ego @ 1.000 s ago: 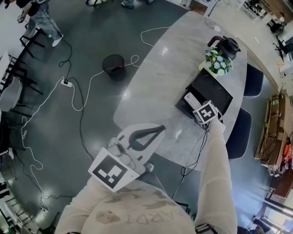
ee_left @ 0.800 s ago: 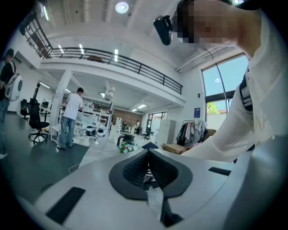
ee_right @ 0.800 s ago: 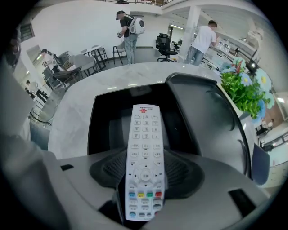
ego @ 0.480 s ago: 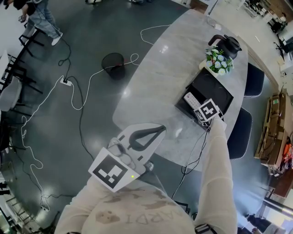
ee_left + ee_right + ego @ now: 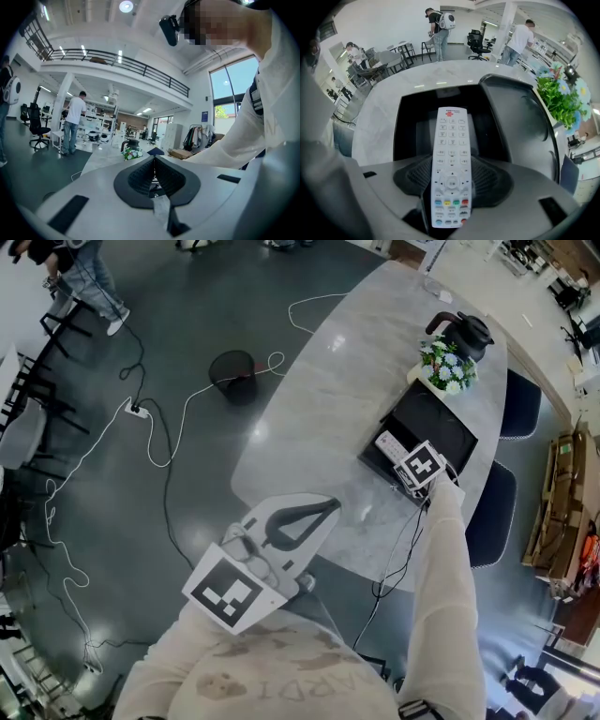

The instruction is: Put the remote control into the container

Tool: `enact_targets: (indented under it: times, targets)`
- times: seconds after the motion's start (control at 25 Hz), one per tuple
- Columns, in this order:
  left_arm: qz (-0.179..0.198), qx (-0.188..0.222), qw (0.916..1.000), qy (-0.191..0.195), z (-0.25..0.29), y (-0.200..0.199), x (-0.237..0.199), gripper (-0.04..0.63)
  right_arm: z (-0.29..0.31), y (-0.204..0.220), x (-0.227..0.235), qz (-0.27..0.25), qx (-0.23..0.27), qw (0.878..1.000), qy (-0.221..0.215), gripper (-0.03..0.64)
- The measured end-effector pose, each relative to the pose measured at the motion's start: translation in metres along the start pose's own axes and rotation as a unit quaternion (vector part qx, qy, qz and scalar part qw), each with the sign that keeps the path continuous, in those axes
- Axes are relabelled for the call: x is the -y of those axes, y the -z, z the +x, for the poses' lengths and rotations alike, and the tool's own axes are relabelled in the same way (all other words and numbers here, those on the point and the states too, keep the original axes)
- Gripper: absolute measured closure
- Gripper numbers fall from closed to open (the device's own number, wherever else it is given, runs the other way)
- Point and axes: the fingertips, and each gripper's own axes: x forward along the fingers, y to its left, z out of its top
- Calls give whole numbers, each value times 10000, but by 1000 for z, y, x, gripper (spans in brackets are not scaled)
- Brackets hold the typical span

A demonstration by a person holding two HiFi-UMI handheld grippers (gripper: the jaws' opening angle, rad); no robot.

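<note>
The right gripper (image 5: 451, 186) clamps the lower end of a long white button-covered remote control (image 5: 451, 140), whose far end sits over the open black rectangular container (image 5: 407, 123) on the pale marble table (image 5: 379, 117). The left gripper (image 5: 154, 174), jaws pressed together and empty, hangs well apart from them.

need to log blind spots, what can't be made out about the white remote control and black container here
Whether the white remote control touches the black rectangular container's floor: head view, right gripper covers it.
Remote's button labels: right gripper view, too small.
Container's near wall: right gripper view, behind the gripper body.
</note>
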Motion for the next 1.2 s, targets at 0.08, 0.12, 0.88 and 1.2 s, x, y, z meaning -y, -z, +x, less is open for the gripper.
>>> enact_targets:
  times: [0.08, 0.12, 0.88, 1.2]
  targets:
    - [-7, 0, 10000, -10, -1, 0, 1, 583, 0, 2, -3, -47, -71, 10000, -43, 379]
    - [-12, -1, 10000, -10, -1, 0, 1, 583, 0, 3, -4, -70, -118, 9999, -83, 379]
    - [173, 63, 9991, 393, 17, -2, 35, 583, -114, -23, -25, 1047, 2887, 9511, 342, 548]
    - [272, 167, 9968, 733, 24, -10, 67, 583, -234, -21, -100, 1719, 4893, 8540, 411, 580]
